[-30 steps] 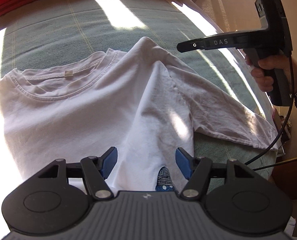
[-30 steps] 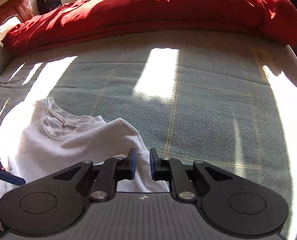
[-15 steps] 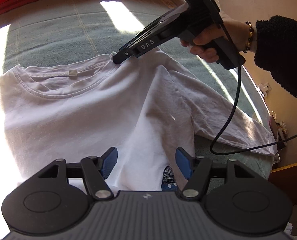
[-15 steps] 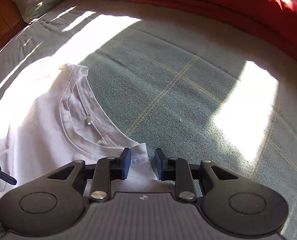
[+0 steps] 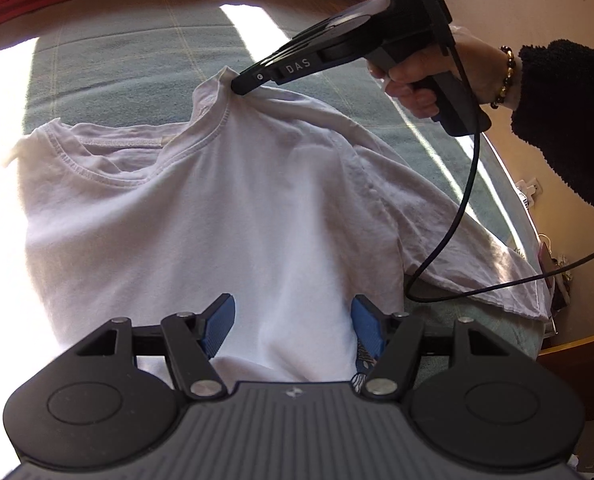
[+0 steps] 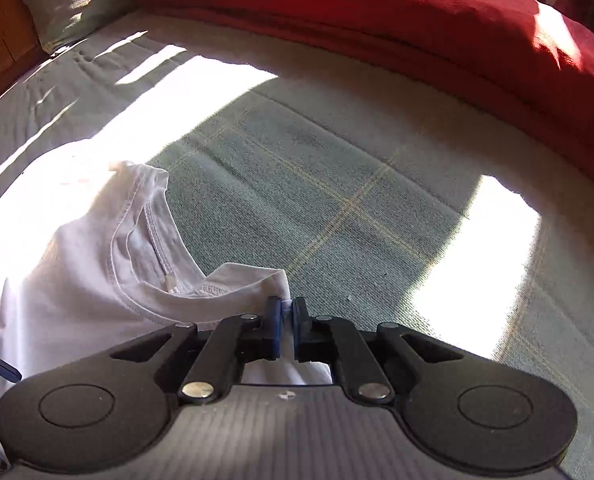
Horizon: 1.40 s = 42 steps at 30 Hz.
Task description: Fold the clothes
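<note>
A white T-shirt (image 5: 233, 208) lies on a green checked bed cover (image 5: 129, 60), collar toward the far side. My left gripper (image 5: 293, 320) is open, its blue pads on either side of the shirt's lower body, holding nothing. My right gripper (image 6: 284, 314) is shut on the shirt's shoulder next to the collar (image 6: 153, 240) and lifts the cloth into a small peak. In the left wrist view the right gripper (image 5: 241, 82) comes in from the upper right, held by a hand. One sleeve (image 5: 477, 256) spreads toward the bed's right edge.
A red duvet (image 6: 417, 24) lies across the far end of the bed. A grey-green pillow (image 6: 69, 4) sits at the far left. The right gripper's black cable (image 5: 457, 216) hangs over the sleeve. A wall and wooden furniture stand beyond the bed's right edge.
My right gripper has moved from above the sleeve to the shoulder by the collar, shut on the cloth and pulled it up. My left gripper has stayed open in place.
</note>
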{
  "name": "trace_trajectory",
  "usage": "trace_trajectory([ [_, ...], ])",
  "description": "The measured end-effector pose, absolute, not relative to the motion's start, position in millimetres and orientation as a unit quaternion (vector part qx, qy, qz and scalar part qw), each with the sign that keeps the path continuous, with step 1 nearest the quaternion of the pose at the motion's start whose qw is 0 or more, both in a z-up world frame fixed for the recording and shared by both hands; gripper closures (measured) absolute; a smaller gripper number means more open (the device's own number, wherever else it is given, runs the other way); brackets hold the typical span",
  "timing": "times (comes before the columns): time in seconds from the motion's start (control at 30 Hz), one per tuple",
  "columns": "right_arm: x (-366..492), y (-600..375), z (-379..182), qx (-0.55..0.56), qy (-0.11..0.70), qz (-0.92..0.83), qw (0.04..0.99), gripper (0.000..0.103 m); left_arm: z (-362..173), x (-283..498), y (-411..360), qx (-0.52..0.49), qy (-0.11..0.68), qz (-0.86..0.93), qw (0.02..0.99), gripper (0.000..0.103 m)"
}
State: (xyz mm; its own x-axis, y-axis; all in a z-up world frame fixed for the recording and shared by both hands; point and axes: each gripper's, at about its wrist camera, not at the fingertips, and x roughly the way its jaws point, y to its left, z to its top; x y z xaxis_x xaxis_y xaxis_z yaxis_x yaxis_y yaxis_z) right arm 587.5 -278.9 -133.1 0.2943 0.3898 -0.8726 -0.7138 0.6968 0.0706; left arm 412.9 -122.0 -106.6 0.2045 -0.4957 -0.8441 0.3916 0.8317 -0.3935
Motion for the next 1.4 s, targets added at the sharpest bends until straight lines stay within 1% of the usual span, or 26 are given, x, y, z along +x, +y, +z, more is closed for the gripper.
trace_trajectory([
  [0.13,586.2,-272.5,-147.5,-0.187,0.493,0.327,0.784,0.095,-104.4,412.3,-120.1,-0.050,0.559,-0.282,0.778,0.039],
  [0.17,584.9,-274.0,-144.9,-0.180,0.493,0.323,0.788,0.093,-103.5,411.9,-119.1,-0.051,0.557,-0.282,0.779,0.039],
  [0.2,583.5,-274.9,-139.6,-0.173,0.488,0.316,0.795,0.088,-103.0,411.8,-117.9,-0.053,0.556,-0.280,0.781,0.039],
  [0.37,580.3,-268.8,-109.1,-0.129,0.457,0.330,0.816,0.086,-100.1,411.6,-111.9,-0.063,0.550,-0.272,0.787,0.039],
  [0.47,583.2,-236.3,-105.2,-0.120,0.456,0.387,0.792,0.074,-98.0,410.6,-108.5,-0.070,0.546,-0.272,0.789,0.039],
  [0.5,583.9,-224.6,-106.1,-0.120,0.457,0.406,0.783,0.072,-97.7,409.8,-107.0,-0.072,0.545,-0.272,0.790,0.039],
  [0.7,587.4,-155.7,-147.5,-0.157,0.480,0.449,0.737,0.071,-101.3,403.0,-93.9,-0.079,0.538,-0.265,0.796,0.039],
  [0.73,589.1,-150.4,-151.9,-0.161,0.483,0.447,0.736,0.070,-102.1,401.7,-91.3,-0.079,0.536,-0.263,0.798,0.039],
  [0.77,589.9,-145.8,-155.2,-0.164,0.485,0.448,0.733,0.065,-102.8,400.4,-88.7,-0.079,0.535,-0.262,0.800,0.039],
  [0.83,591.6,-136.7,-161.7,-0.170,0.490,0.449,0.728,0.065,-104.0,398.8,-83.6,-0.084,0.533,-0.259,0.801,0.039],
  [0.87,590.1,-133.7,-160.4,-0.176,0.489,0.453,0.724,0.074,-104.5,398.0,-81.1,-0.087,0.532,-0.259,0.802,0.039],
  [0.9,588.6,-130.6,-159.1,-0.183,0.487,0.458,0.721,0.101,-105.0,397.3,-78.6,-0.091,0.531,-0.258,0.802,0.039],
  [0.97,586.3,-123.2,-154.4,-0.192,0.485,0.467,0.714,0.100,-106.0,395.9,-73.6,-0.097,0.529,-0.256,0.803,0.039],
  [1.1,587.4,-104.7,-143.3,-0.222,0.454,0.468,0.725,0.100,-105.9,391.9,-65.0,-0.109,0.525,-0.250,0.806,0.039],
  [1.23,591.2,-93.4,-146.4,-0.233,0.460,0.454,0.726,0.099,-104.4,389.9,-60.0,-0.111,0.524,-0.242,0.809,0.039],
  [1.3,592.7,-96.3,-145.6,-0.222,0.465,0.443,0.733,0.089,-103.1,388.7,-57.8,-0.111,0.523,-0.240,0.810,0.039],
  [1.4,589.5,-118.8,-130.2,-0.184,0.468,0.426,0.752,0.088,-101.8,389.7,-56.4,-0.104,0.523,-0.237,0.812,0.039],
])
